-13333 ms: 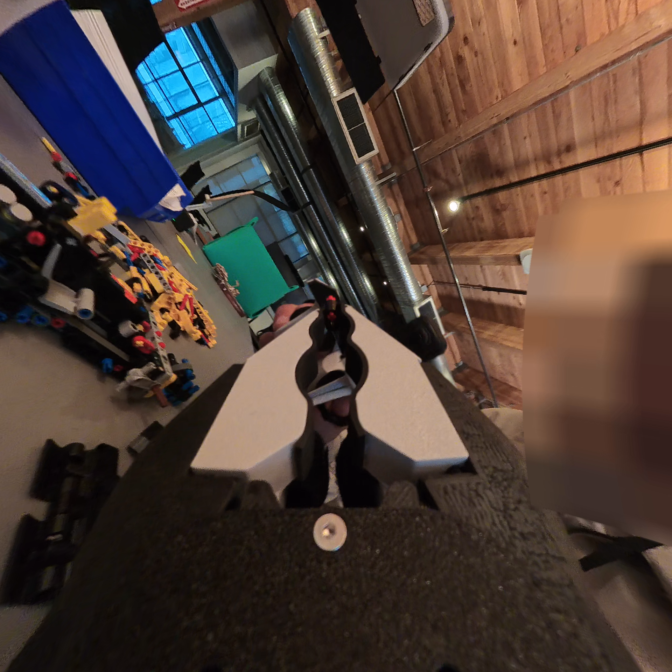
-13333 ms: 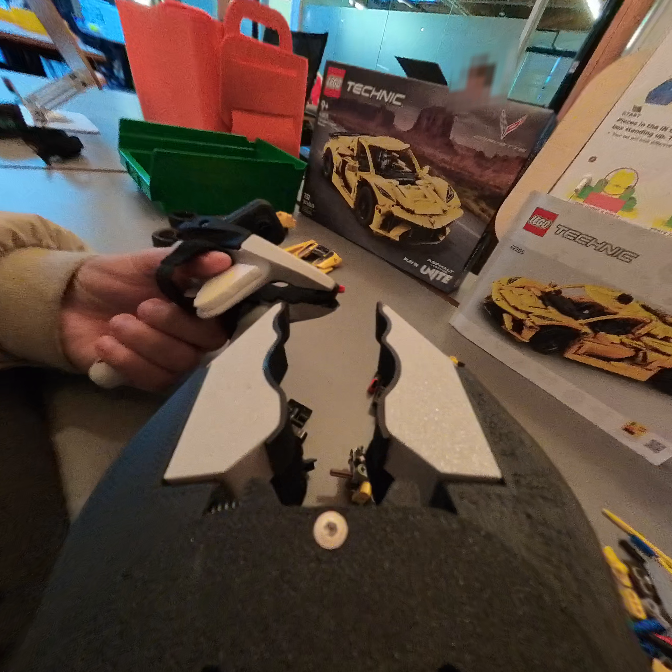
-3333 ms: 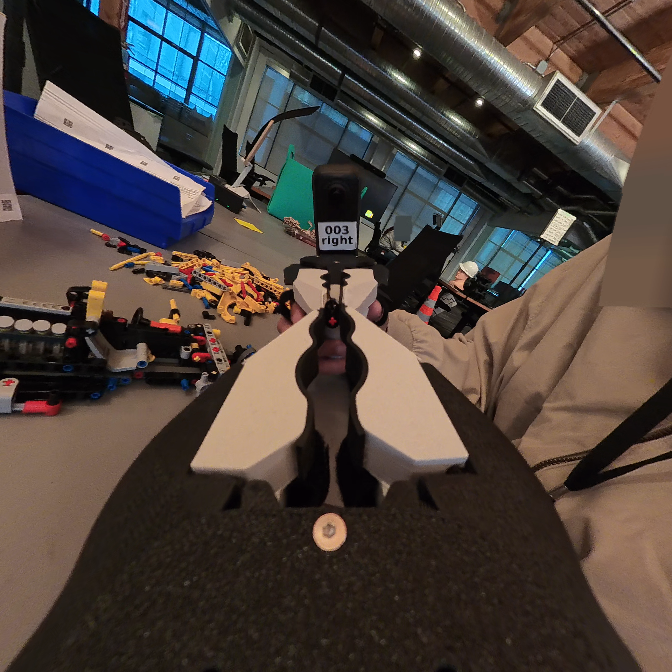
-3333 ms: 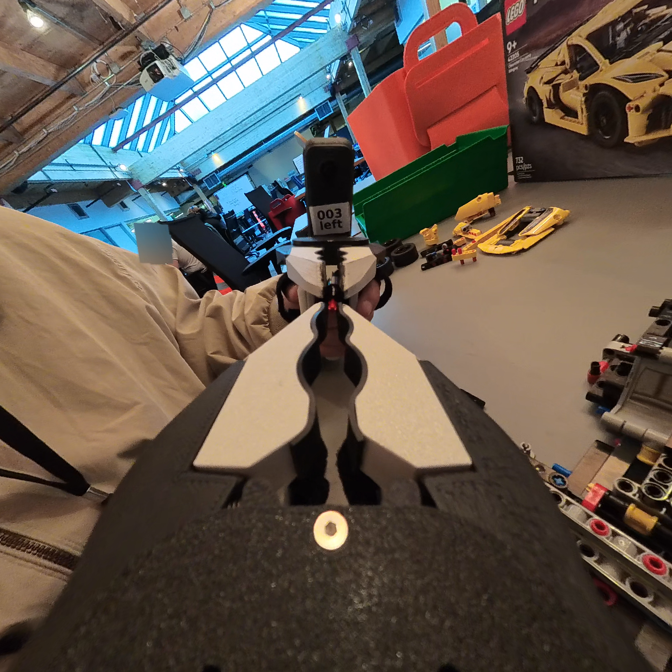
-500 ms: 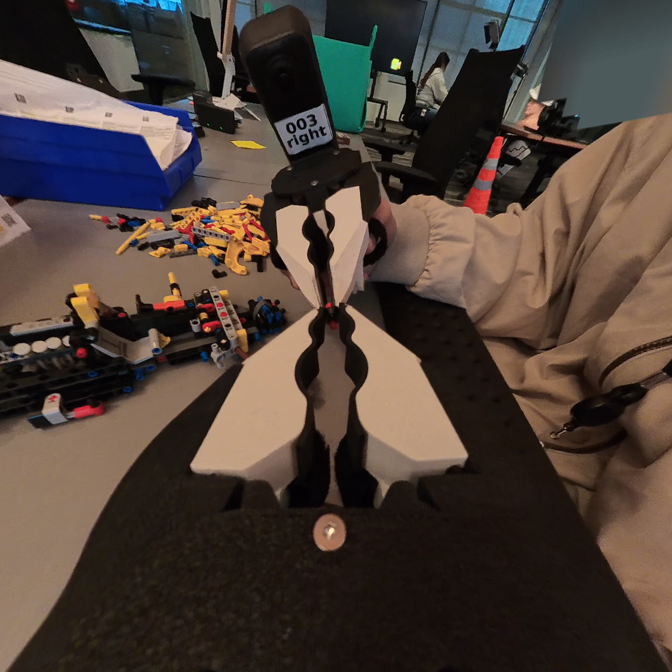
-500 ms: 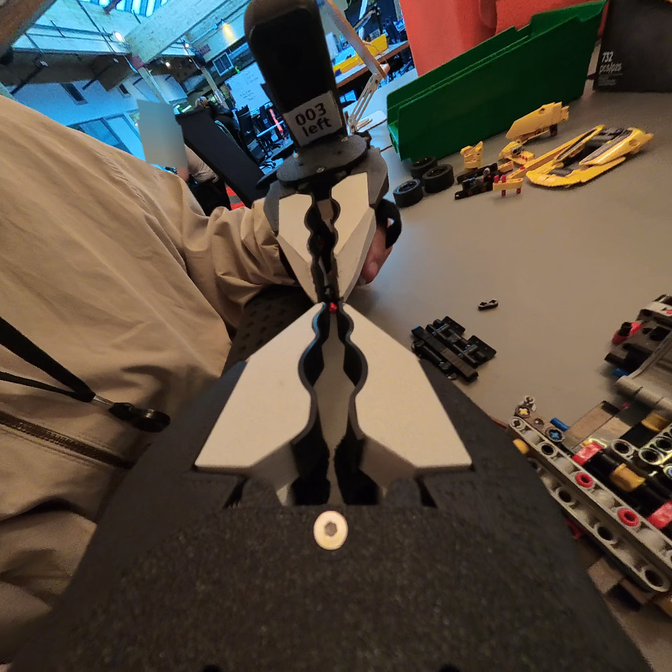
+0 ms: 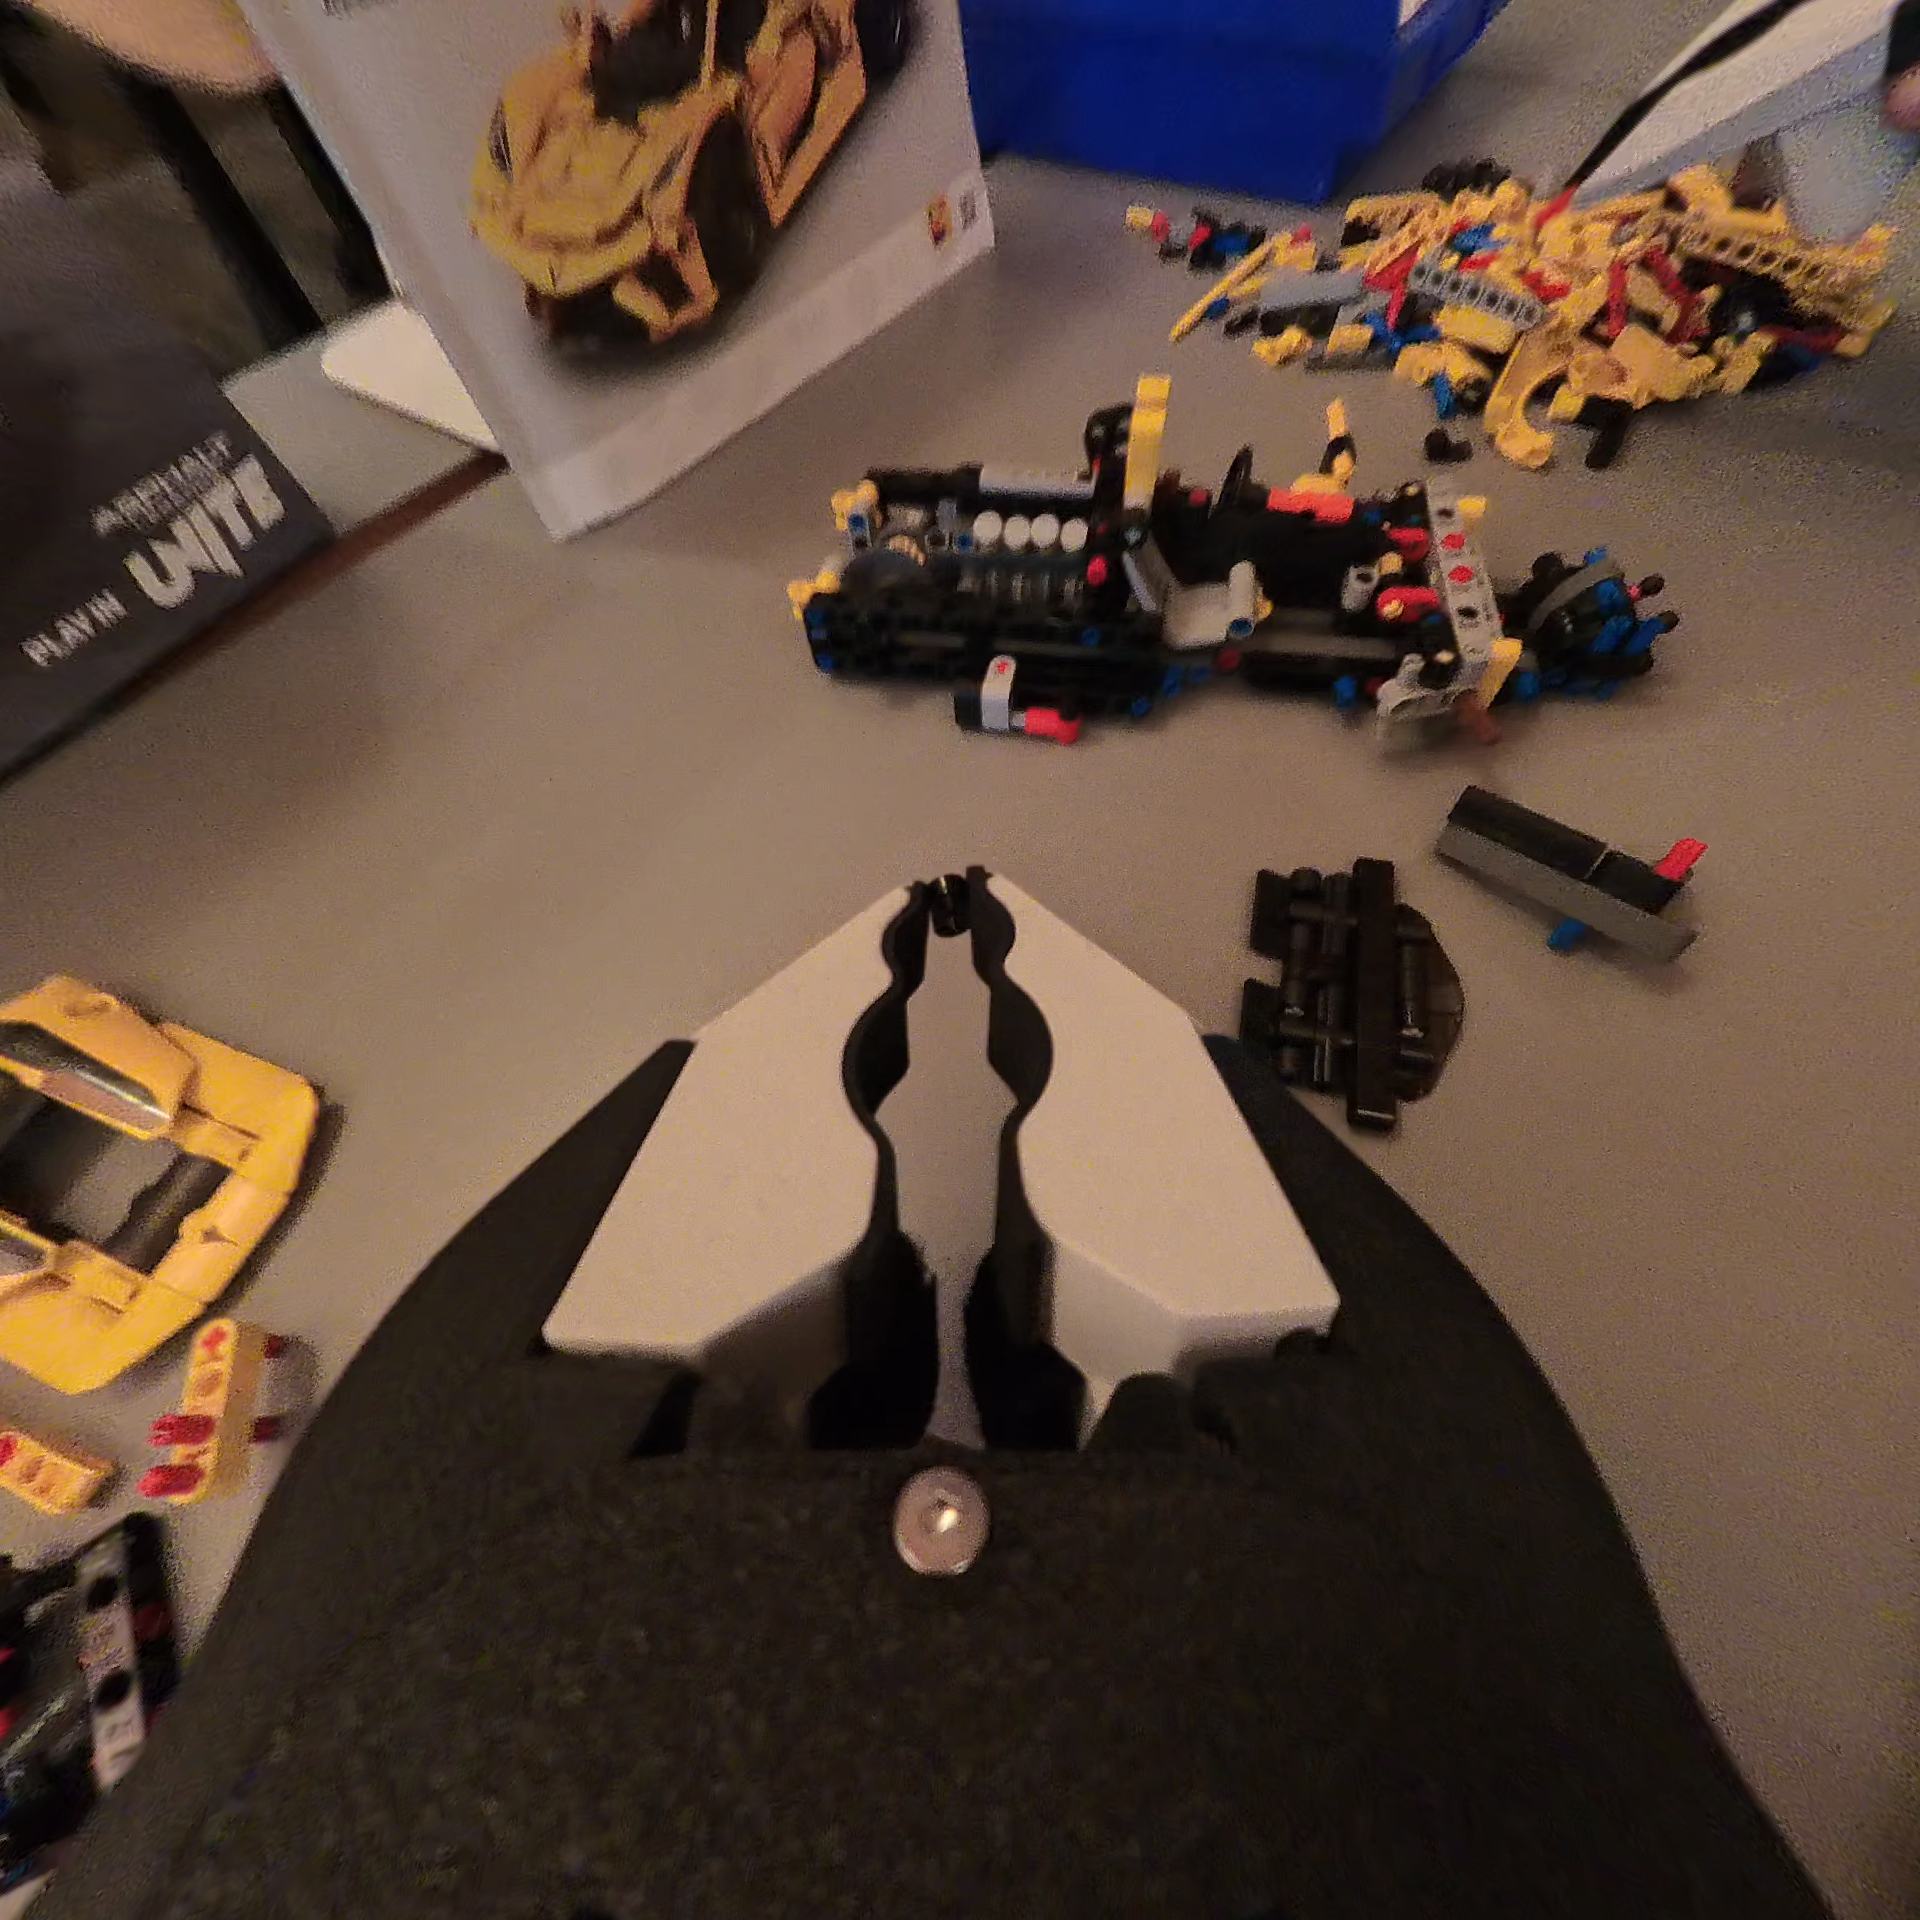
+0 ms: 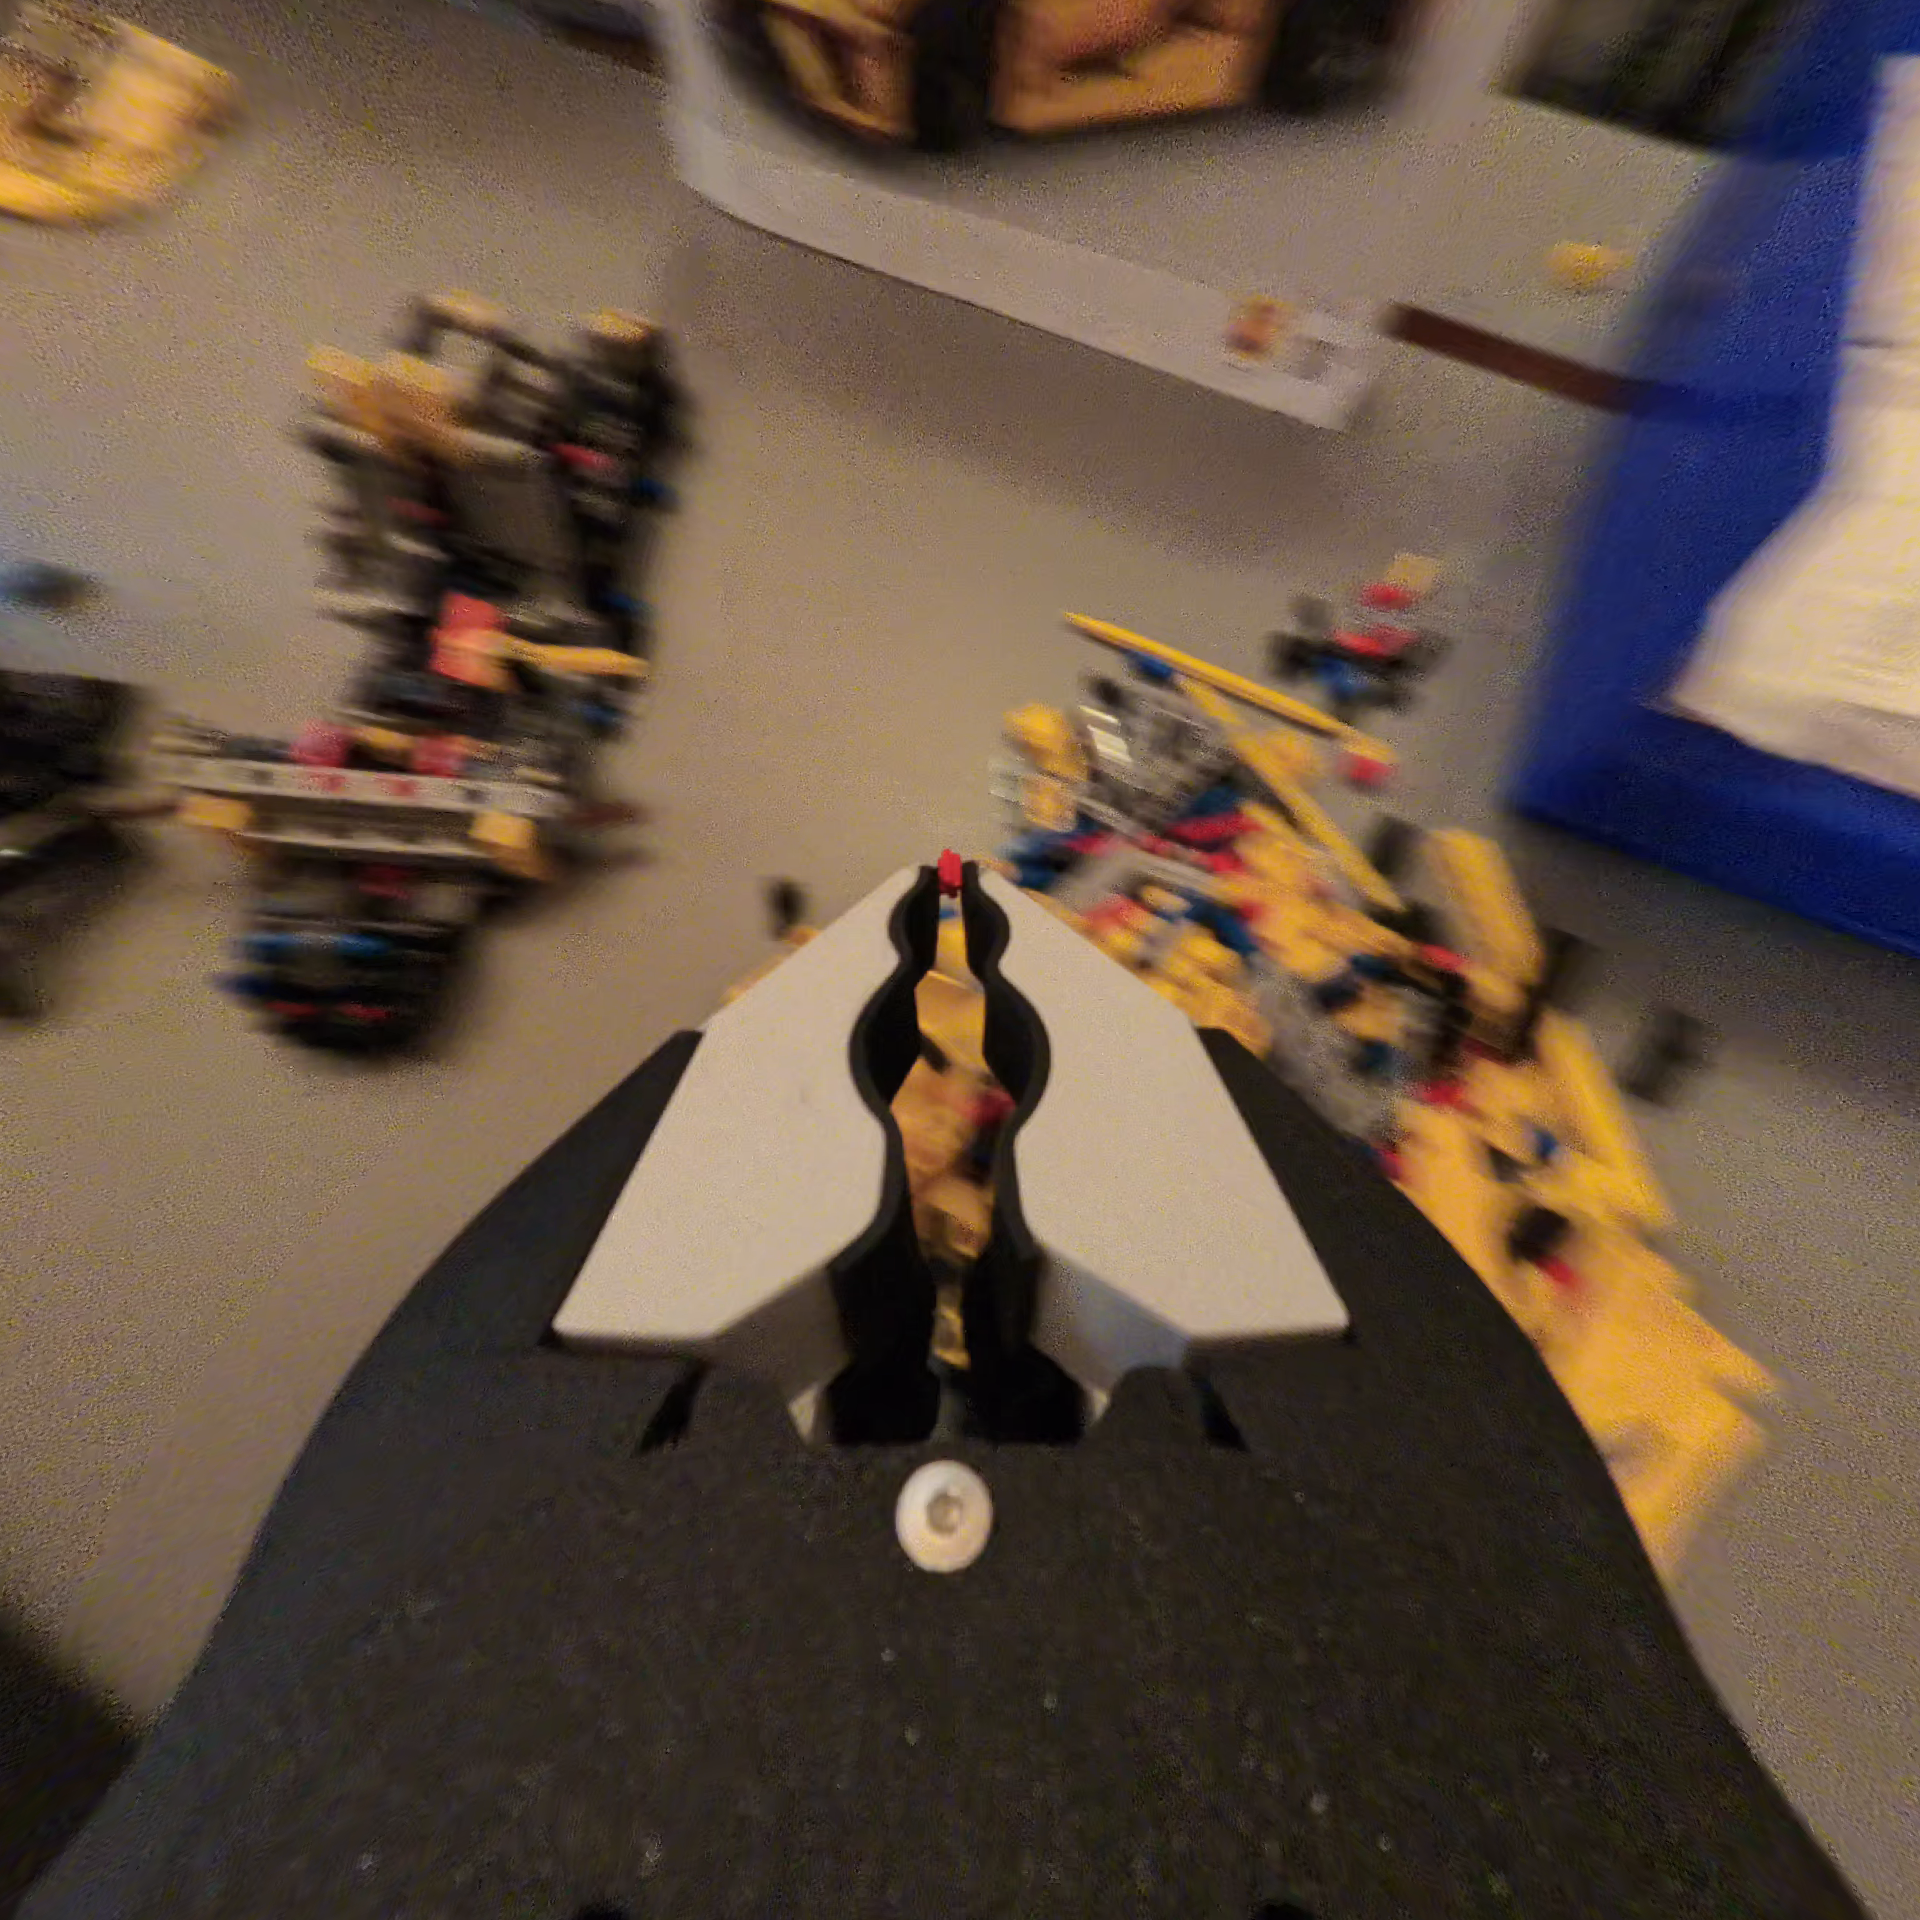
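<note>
Over the table, both grippers' fingers pinch small pieces; blue bin seemingly holds paper.

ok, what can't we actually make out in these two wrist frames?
- Right wrist view: motion blur smears the chassis and loose-parts pile; single pieces unreadable.
- Right gripper: red piece at the tips, shape too small.
- Left gripper: tiny dark bit at the tips, unidentifiable.
- Left wrist view: yellow body panel cut by the left edge.
</note>
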